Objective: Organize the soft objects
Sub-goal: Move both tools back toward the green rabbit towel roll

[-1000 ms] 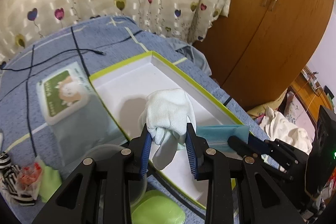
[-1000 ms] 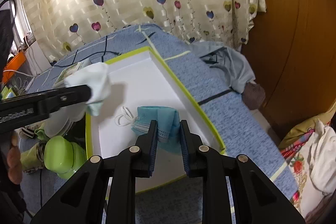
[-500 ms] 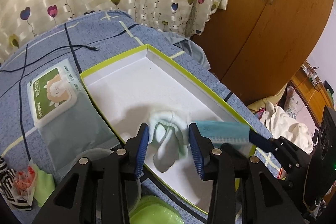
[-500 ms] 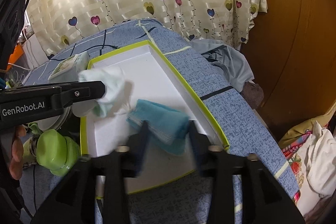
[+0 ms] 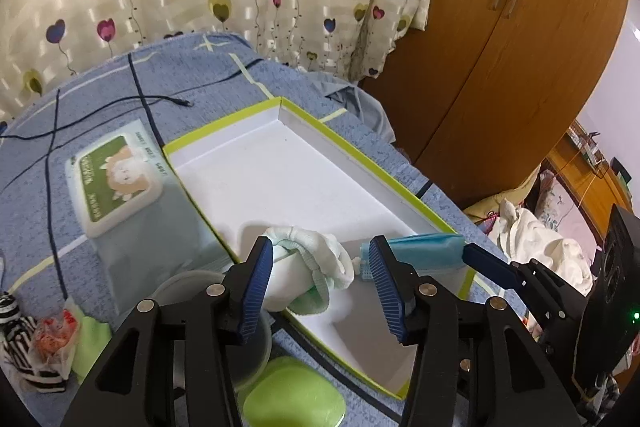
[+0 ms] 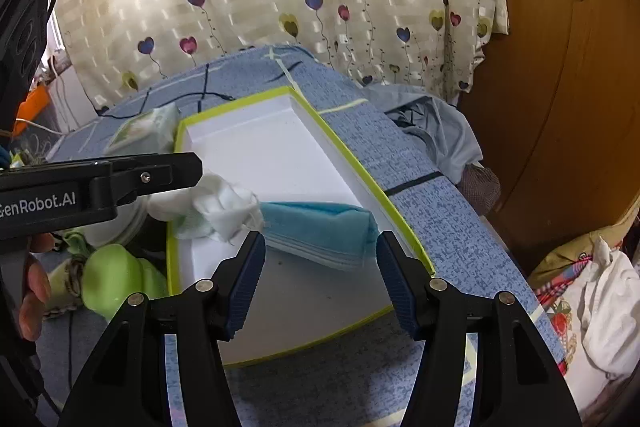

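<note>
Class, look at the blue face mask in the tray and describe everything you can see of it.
The blue face mask is soft pleated fabric, folded into a rough rectangle with stacked layered edges. It lies flat on the white floor of the green-rimmed tray, near its right wall. Its left end touches the white sock. The right claw stands open around it, pads clear.

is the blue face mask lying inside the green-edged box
Yes, the blue face mask lies on the white floor of the green-edged box, beside the white sock.
</note>
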The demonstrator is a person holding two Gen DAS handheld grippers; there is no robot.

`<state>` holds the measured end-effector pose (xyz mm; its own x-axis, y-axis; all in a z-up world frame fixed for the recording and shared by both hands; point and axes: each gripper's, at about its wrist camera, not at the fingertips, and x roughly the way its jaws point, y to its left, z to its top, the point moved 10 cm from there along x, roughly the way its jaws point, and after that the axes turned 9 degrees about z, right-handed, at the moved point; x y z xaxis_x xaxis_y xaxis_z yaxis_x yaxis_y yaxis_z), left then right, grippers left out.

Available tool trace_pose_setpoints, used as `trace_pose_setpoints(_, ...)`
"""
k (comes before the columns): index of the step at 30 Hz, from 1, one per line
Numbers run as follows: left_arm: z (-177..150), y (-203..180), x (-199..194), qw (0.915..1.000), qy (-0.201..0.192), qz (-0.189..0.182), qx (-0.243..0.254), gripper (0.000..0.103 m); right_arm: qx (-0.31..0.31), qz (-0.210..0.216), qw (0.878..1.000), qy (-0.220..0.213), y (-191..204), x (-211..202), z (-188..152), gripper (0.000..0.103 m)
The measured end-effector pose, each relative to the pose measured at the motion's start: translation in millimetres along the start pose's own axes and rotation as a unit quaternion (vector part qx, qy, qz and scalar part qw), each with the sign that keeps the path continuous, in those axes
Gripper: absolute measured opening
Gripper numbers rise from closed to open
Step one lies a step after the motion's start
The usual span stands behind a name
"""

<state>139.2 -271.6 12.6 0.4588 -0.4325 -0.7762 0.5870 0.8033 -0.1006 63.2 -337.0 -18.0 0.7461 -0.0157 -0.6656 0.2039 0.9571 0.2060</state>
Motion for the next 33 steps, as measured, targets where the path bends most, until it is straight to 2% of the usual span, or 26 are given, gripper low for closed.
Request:
trace_pose_setpoints(12,-16.5,29.3,-52.6,0.9990,-0.036,0.022,-0.015,0.052,-0.016,0.038,0.999,-0.028,35.1,-23.3,5.9,0.059)
trace_pose_setpoints(17,-32.5,55.2,-76.7,0.9974,-0.051,0.047,-0.022,0.053,-0.034,0.062,0.997,-0.033,59.6,-28.9,6.5,0.059)
trace_pose_setpoints(23,-59.4,94.0,-91.7,0.9945,-0.045,0.087,-0.039,0.053,-0.056,0.088,0.994,-0.031,88.2,-28.2,4.0,0.059)
trace_pose_setpoints(27,-72.1,113.5,-96.6,0.9935,-0.044,0.088,-0.057,0.053,-0.069,0.101,0.992,-0.029,103.9,-27.0,1.5,0.059)
trace_pose_setpoints(33,-96.1,134.9,-99.3,0.9930,-0.034,0.098,-0.056,0.054,-0.088,0.118,0.989,-0.024,126.2,-22.9,-3.1,0.059)
